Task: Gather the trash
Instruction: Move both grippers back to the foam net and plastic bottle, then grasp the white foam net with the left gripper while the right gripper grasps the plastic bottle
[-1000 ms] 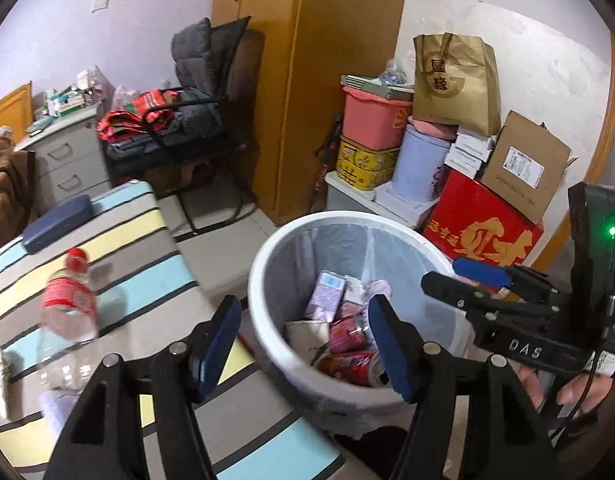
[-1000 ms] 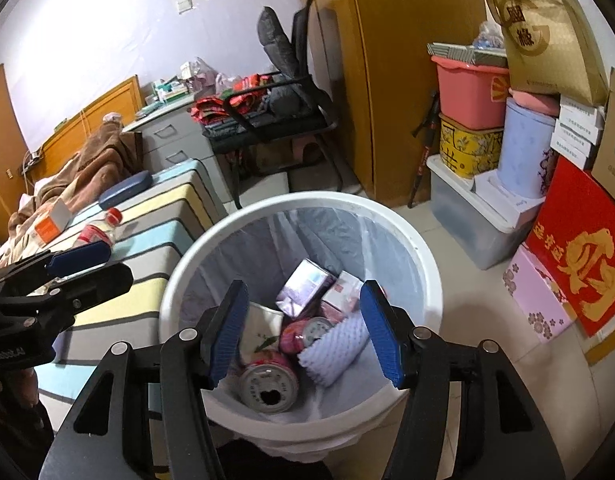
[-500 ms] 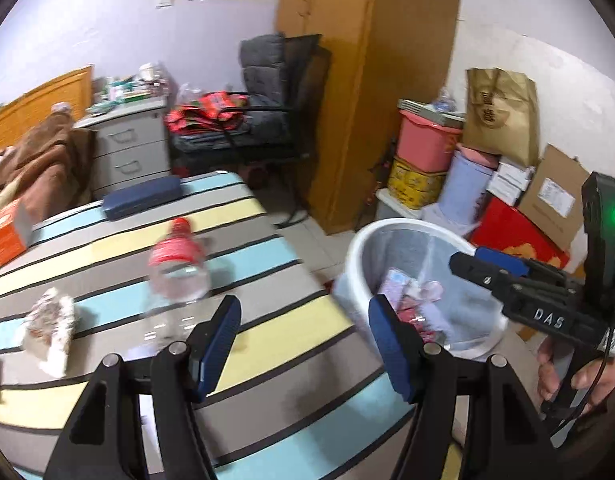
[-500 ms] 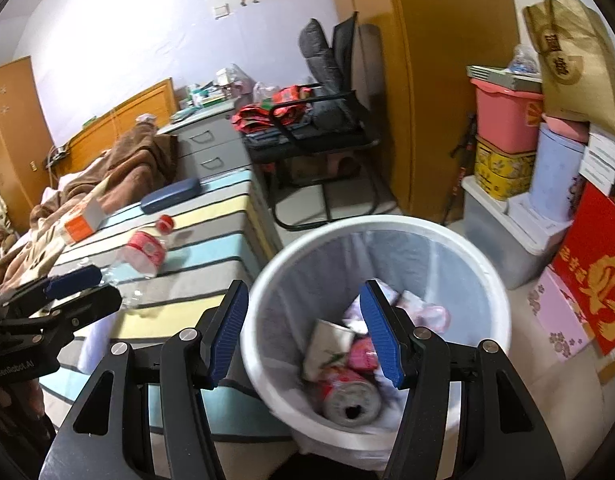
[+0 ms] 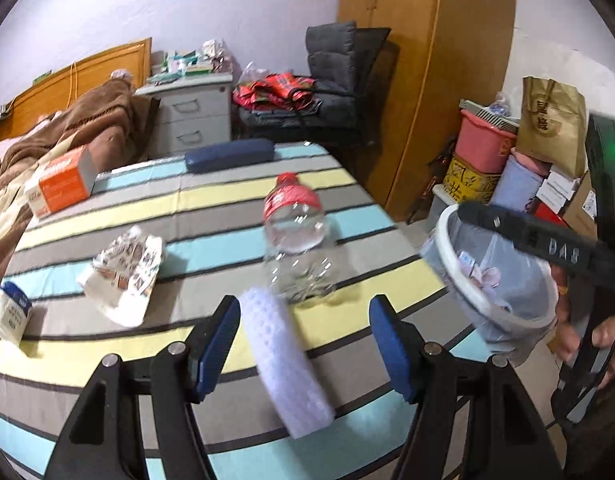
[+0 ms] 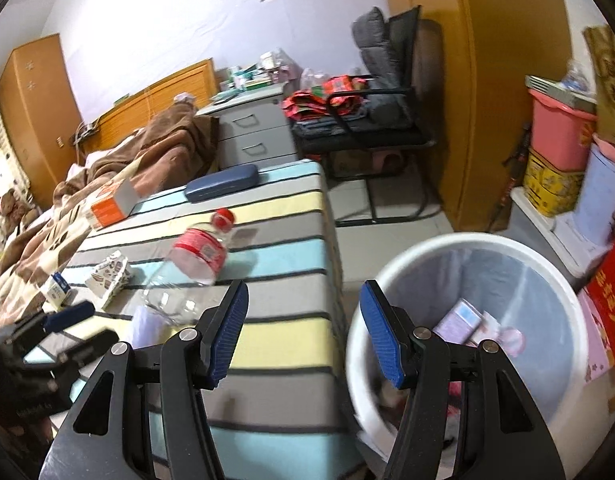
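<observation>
view: both your grippers swung off the white round plastic trash bin (image 6: 467, 320) back over the striped bedspread (image 5: 211, 208)
left gripper (image 5: 303, 344): jaws apart, empty
right gripper (image 6: 303, 332): apart, empty
next trash: white mesh foam sleeve (image 5: 287, 364) at bedspread's near edge, clear plastic bottle with red label (image 5: 297, 248) behind it

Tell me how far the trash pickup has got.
Done: packets and wrappers already lie in the white bin. In hand: nothing; the left tongs and right tongs are both open and empty. Left on the striped bed: the plastic bottle, white foam roll, crumpled wrapper, orange box and small carton.
</observation>
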{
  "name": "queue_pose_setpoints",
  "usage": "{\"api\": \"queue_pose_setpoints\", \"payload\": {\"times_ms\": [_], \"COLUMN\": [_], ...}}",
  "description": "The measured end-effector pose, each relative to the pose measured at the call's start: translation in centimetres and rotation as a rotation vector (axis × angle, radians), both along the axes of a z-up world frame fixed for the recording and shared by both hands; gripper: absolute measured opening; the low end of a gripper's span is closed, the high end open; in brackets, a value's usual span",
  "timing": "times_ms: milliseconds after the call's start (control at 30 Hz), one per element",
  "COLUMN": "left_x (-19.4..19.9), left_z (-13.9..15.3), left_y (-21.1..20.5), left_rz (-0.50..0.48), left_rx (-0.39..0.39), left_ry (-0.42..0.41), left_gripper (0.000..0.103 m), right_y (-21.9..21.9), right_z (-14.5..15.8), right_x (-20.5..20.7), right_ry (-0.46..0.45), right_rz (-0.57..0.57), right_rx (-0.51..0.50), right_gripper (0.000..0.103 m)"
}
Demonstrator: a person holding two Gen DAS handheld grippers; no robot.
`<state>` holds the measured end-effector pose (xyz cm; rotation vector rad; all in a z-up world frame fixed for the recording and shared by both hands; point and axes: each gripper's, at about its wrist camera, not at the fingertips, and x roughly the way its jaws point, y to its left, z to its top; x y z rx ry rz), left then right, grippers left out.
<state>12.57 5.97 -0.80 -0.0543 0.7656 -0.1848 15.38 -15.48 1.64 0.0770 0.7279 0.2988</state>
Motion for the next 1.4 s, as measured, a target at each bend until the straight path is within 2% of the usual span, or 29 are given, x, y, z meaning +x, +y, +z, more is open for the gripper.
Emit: {"api": "queue_pose_setpoints", "payload": {"times_ms": [400,600,633,700,833,900,967,1333,1400], "left_x": [0.5,0.5,0.6,0.6,0.5,0.4,0.5,1.2,1.6], "left_z": [-4.0,-4.4,-4.5,-4.8,-4.8,-4.7,-4.8,-5.0,-5.0], "left_y": [1.6,2.2,2.2,2.4,2.8,2.9,3.2,5.0,5.3], "left_rz": [0.047,0.059,0.057,0.057,0.056,0.054,0.058,0.11,0.12], "left_rx": [-0.07,-0.096,-0.099,-0.113,-0.115,-0.106,-0.105,-0.133,-0.134], "left_ry": [0.126,0.135,0.14,0.154,0.16,0.157,0.162,0.185,0.187], "left_gripper": [0.069,0.068,0.067,0.058,0.049,0.038,0.037,0.038,0.043], "right_y": [5.5,7.8,8.0,8.4,9.0,9.4,9.8,10.8,10.8], "right_z": [-0.9,-1.1,-1.3,-1.6,-2.2,-2.4,-2.8,-3.1,-3.1], "right_x": [3.2,4.4,4.6,5.0,5.6,5.6,5.8,6.5,6.6], "right_ry": [0.079,0.12,0.13,0.159,0.202,0.205,0.219,0.253,0.252], "right_rz": [0.142,0.199,0.207,0.226,0.223,0.217,0.206,0.215,0.224], "right_rx": [0.012,0.033,0.041,0.072,0.106,0.084,0.056,-0.053,-0.06], "right_gripper": [0.06,0.06,0.06,0.06,0.06,0.06,0.061,0.064,0.064]}}
